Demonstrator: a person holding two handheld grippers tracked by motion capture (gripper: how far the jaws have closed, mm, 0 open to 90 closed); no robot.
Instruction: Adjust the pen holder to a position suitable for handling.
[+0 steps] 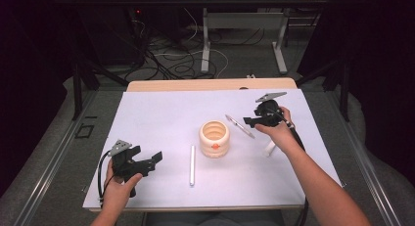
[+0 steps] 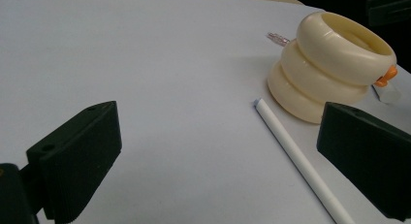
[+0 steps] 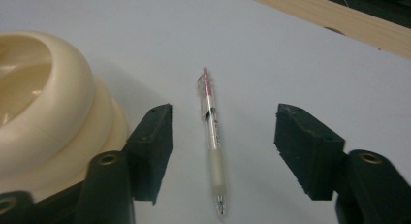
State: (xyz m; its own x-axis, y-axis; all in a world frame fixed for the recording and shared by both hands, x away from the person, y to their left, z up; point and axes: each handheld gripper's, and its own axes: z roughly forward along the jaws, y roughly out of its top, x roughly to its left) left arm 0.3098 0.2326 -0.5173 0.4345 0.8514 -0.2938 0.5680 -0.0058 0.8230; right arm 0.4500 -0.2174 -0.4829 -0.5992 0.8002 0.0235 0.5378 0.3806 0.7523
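Right gripper point(image 1: 250, 121) poised over the clear pen point(image 3: 211, 132), jaws spread wide, nothing between them but the pen lying flat on the white sheet point(image 1: 147, 118).

Cream ribbed holder point(image 1: 214, 138) upright mid-table, mouth open, inside looking bare from the high view. Clear pen just beside the holder on its far right, not touching. White pen point(image 1: 192, 165) flat in front of the holder, near but apart. Left gripper point(image 1: 149, 162) low at the near left, jaws open and empty, aimed past the white pen toward the holder. Broad bare sheet at the far left; wooden table edge point(image 1: 210, 84) running beyond.
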